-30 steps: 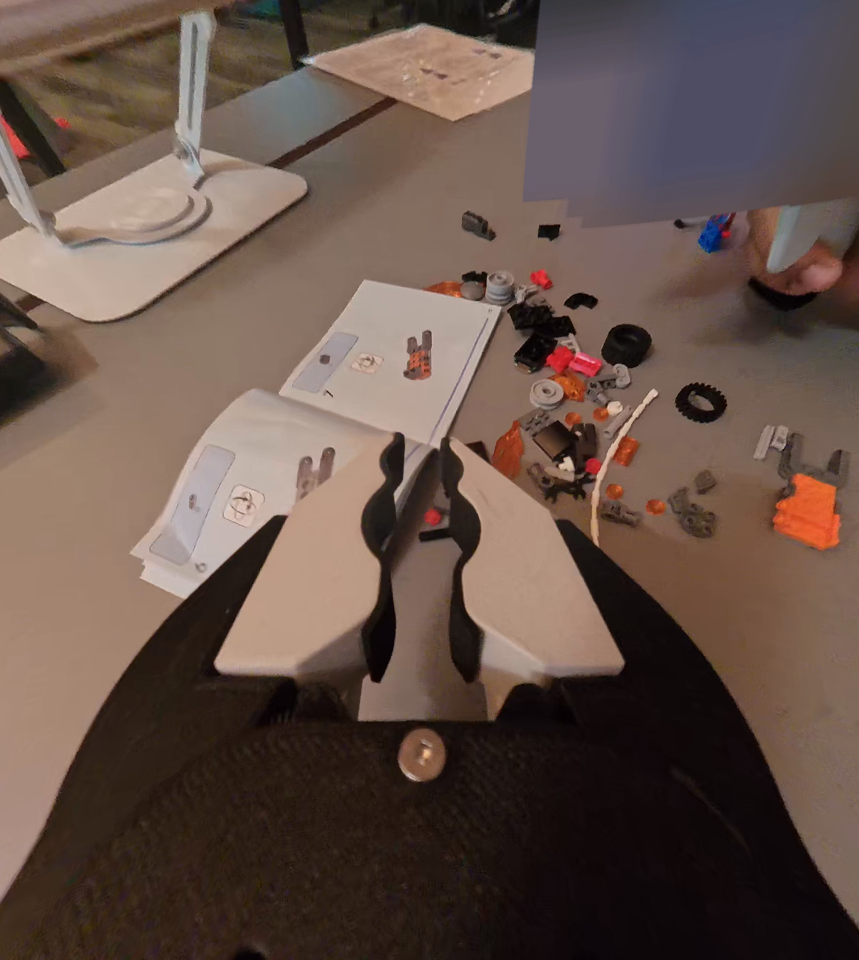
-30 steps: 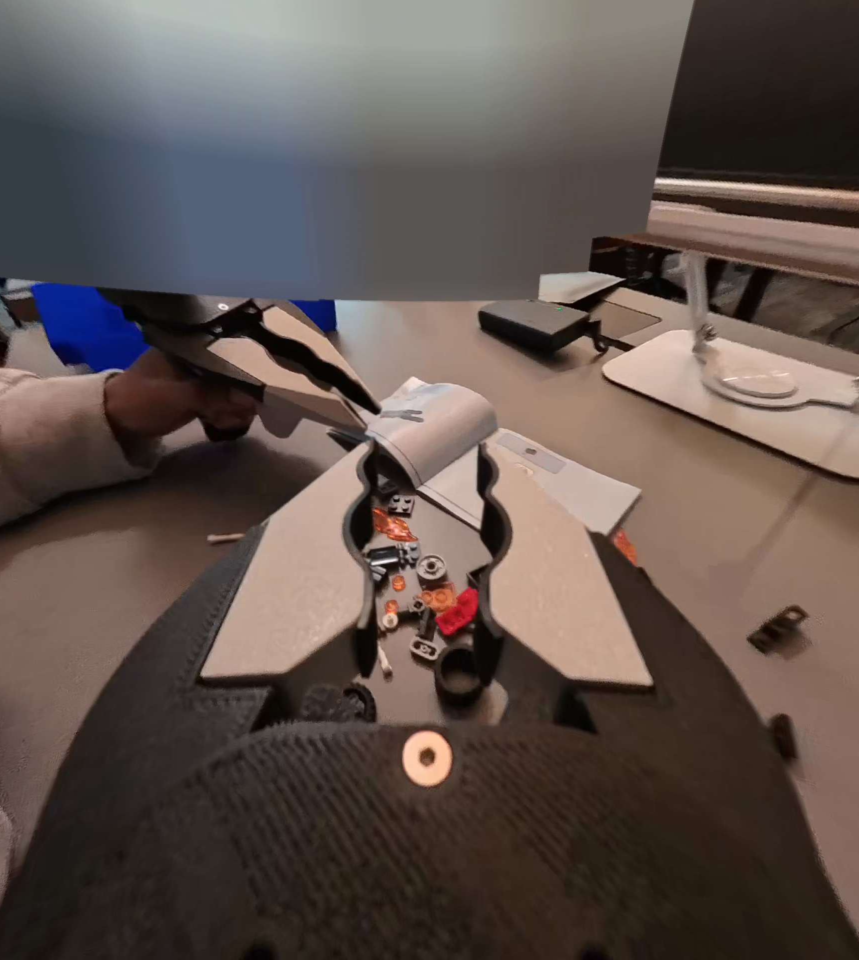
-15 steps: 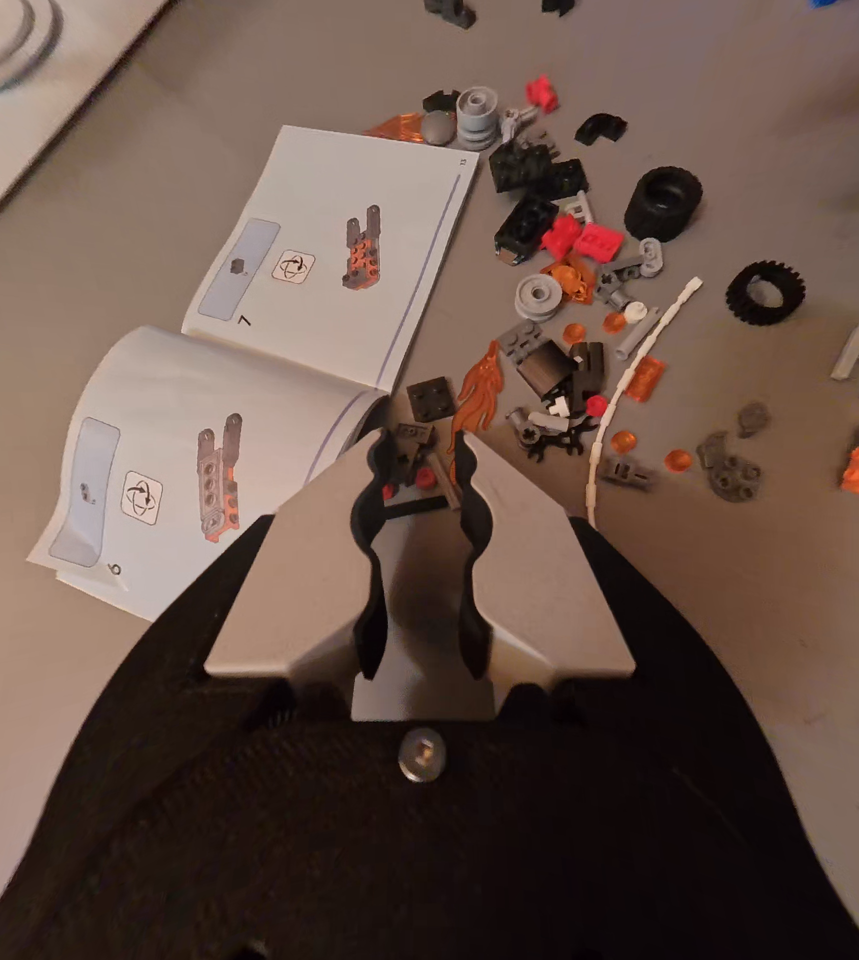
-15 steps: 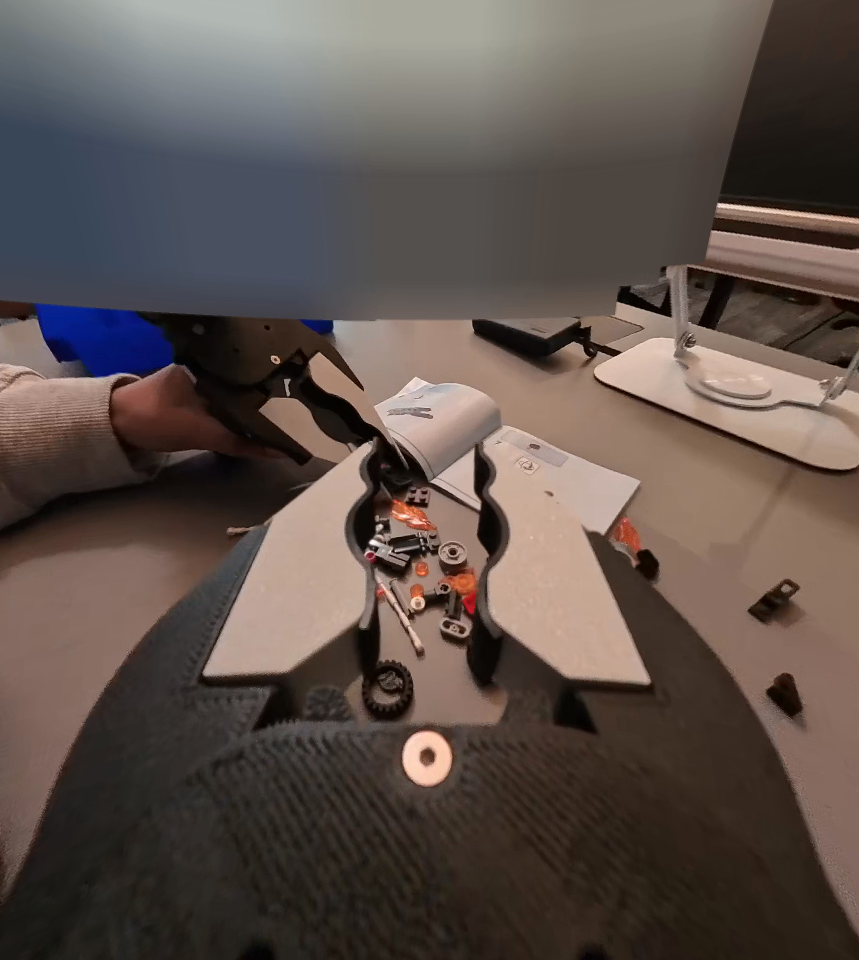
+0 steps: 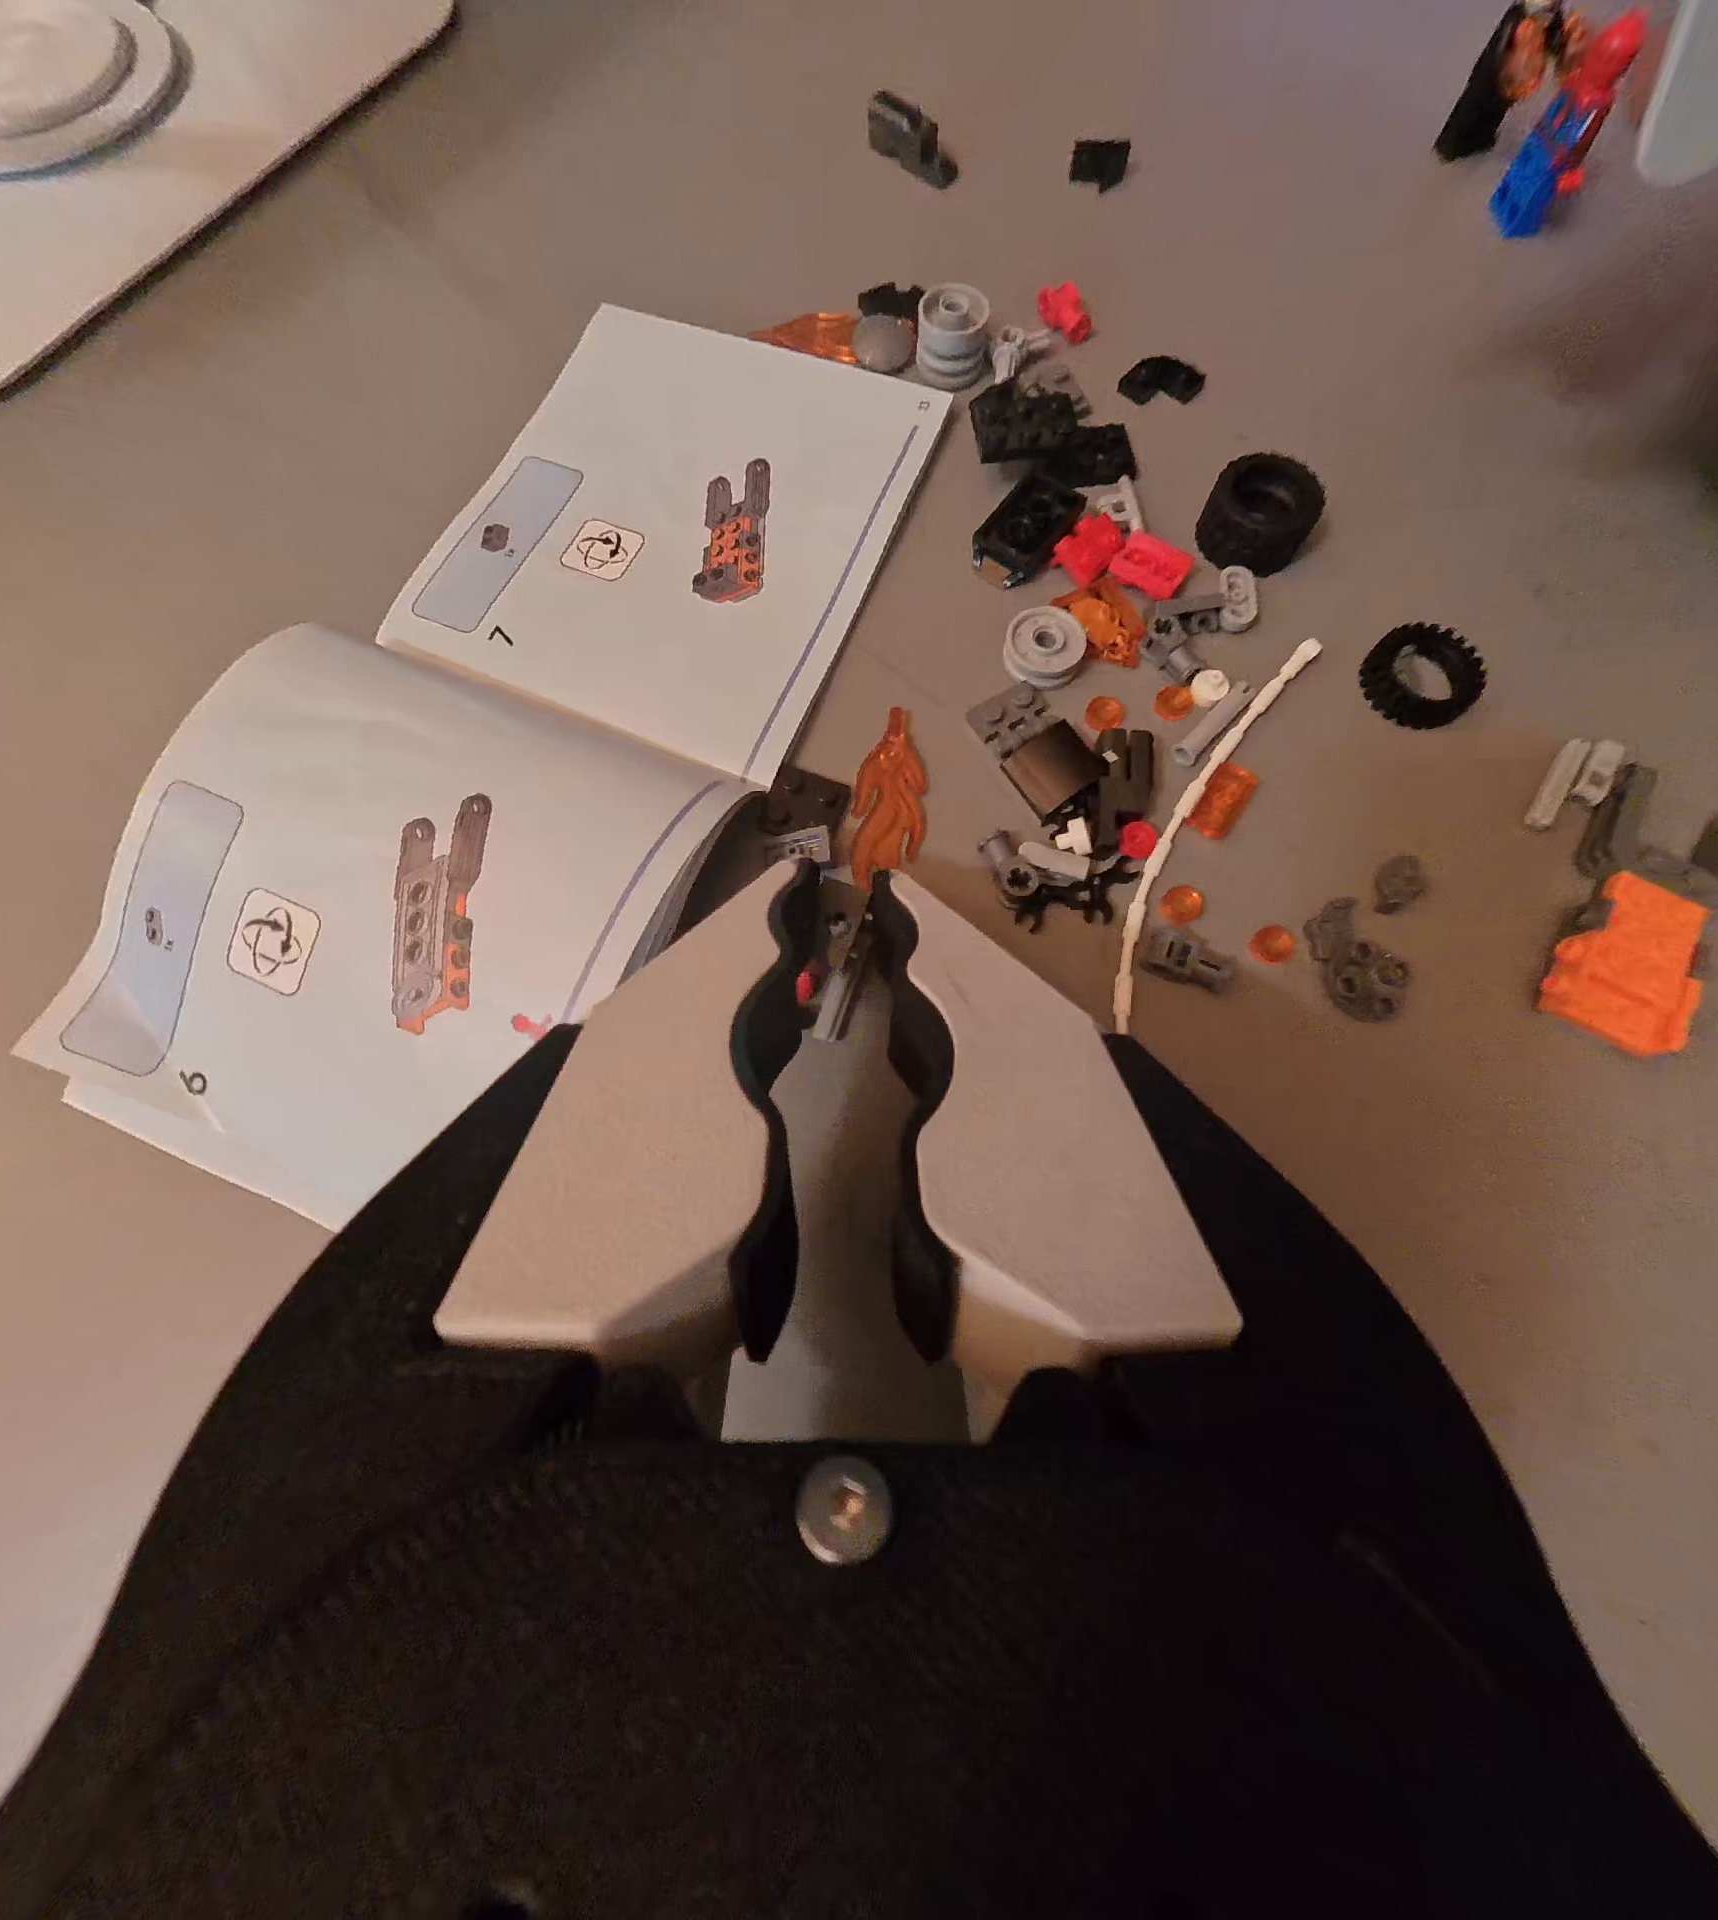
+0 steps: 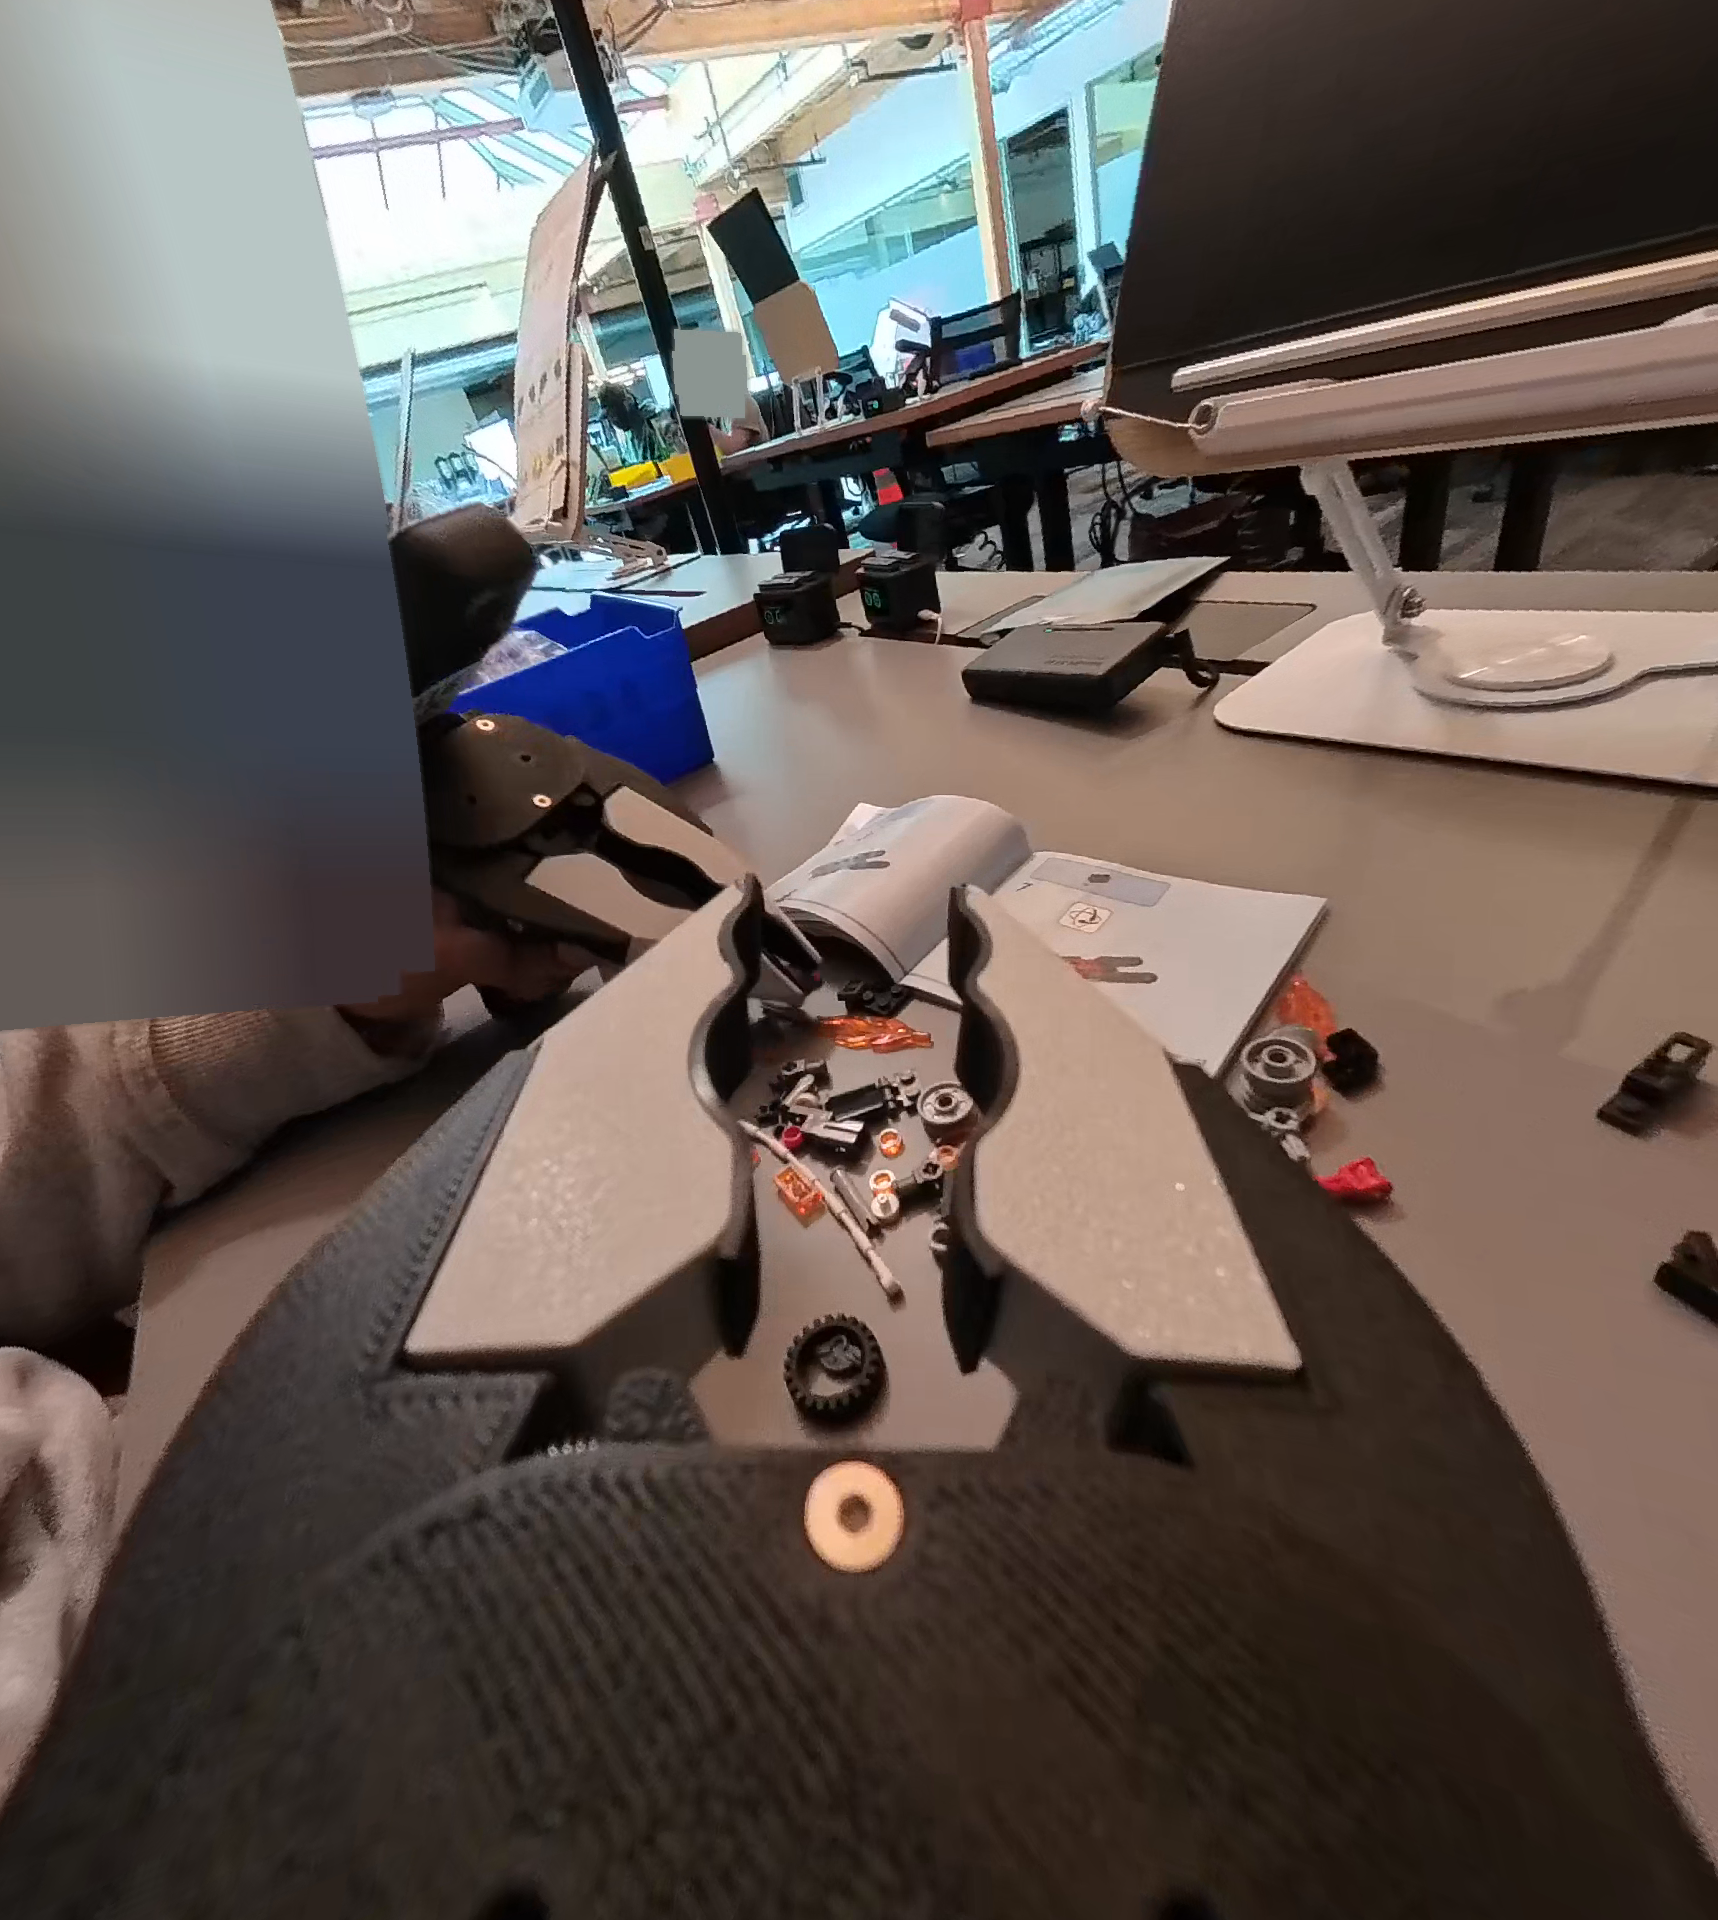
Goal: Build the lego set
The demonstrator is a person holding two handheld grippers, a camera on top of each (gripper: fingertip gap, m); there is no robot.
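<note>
The loose lego pieces (image 5: pixel 1094 644) lie scattered on the grey table (image 5: pixel 1457 1195), just to the right of the open instruction booklet (image 5: pixel 481 790), which serves as the landmark here. Nearest the booklet's spine sit a small dark plate (image 5: pixel 805 800) and an orange flame piece (image 5: pixel 891 800). Farther right of the booklet are a fat black tyre (image 5: pixel 1260 514), a thin black tyre (image 5: pixel 1421 675), a white flexible rod (image 5: pixel 1208 790) and, well apart at the far right, an orange and grey partial build (image 5: pixel 1629 935).

The left gripper (image 5: pixel 839 894) is down at the booklet's spine corner, its jaws nearly closed with only a narrow gap at the tips; a thin grey piece (image 5: pixel 842 987) lies in that gap, but whether it is pinched cannot be told. The right gripper (image 6: pixel 850 925) is spread wide and holds nothing, hovering over the pile with the thin tyre (image 6: pixel 832 1363) between its fingers.

The table in front of the booklet and below the pile is bare. Behind the booklet stands a white monitor stand base (image 5: pixel 107 156).

Only the left wrist view shows the partial build and a red and blue minifigure (image 5: pixel 1551 135) beyond the pile. Only the right wrist view shows a blue bin (image 6: pixel 616 686), a black box (image 6: pixel 1073 660), the monitor (image 6: pixel 1457 156) above the stand, and a sleeve (image 6: pixel 86 1132).
</note>
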